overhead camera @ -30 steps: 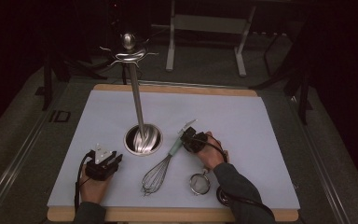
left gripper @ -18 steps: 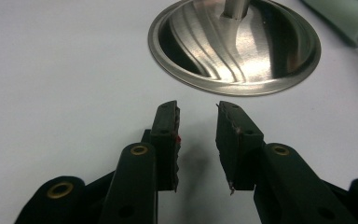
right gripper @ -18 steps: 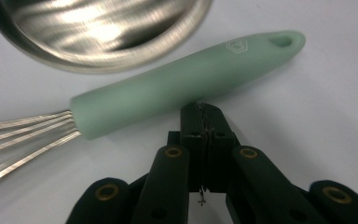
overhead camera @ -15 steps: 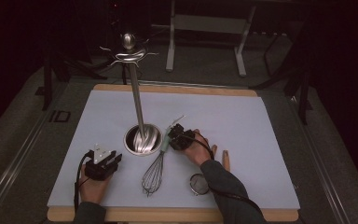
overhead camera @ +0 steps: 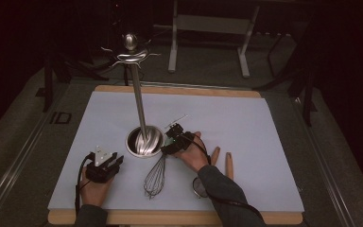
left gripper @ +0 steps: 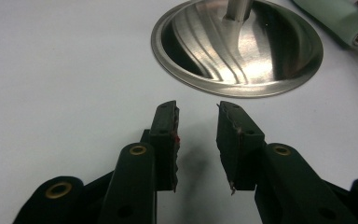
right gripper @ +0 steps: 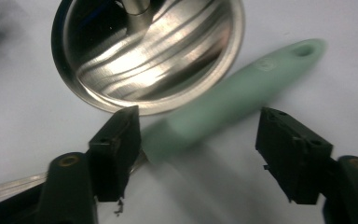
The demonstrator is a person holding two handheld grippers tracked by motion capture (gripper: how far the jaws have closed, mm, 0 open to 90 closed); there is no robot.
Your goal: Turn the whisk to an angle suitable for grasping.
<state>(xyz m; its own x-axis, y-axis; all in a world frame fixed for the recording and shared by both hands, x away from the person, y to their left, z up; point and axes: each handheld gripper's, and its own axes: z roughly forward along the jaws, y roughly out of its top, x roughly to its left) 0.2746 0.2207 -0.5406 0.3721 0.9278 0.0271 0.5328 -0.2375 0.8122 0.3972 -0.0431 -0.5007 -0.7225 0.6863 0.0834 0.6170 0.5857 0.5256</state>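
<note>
A whisk lies on the white mat, its wire head toward me and its mint-green handle running up beside the steel stand's round base. My right gripper sits over that handle. Its jaws have just been opening and stand wide in the right gripper view, with the blurred handle lying between them, unpressed. My left gripper rests at the mat's near left, open and holding nothing, pointing at the steel base.
The stand's pole rises to a hooked top. A small round strainer lies partly under my right forearm. Two wooden handles lie right of my hand. The mat sits on a wooden board.
My right hand has slid left across the mat toward the stand's base and its jaws have spread apart over the whisk's handle. The left hand has stayed put.
</note>
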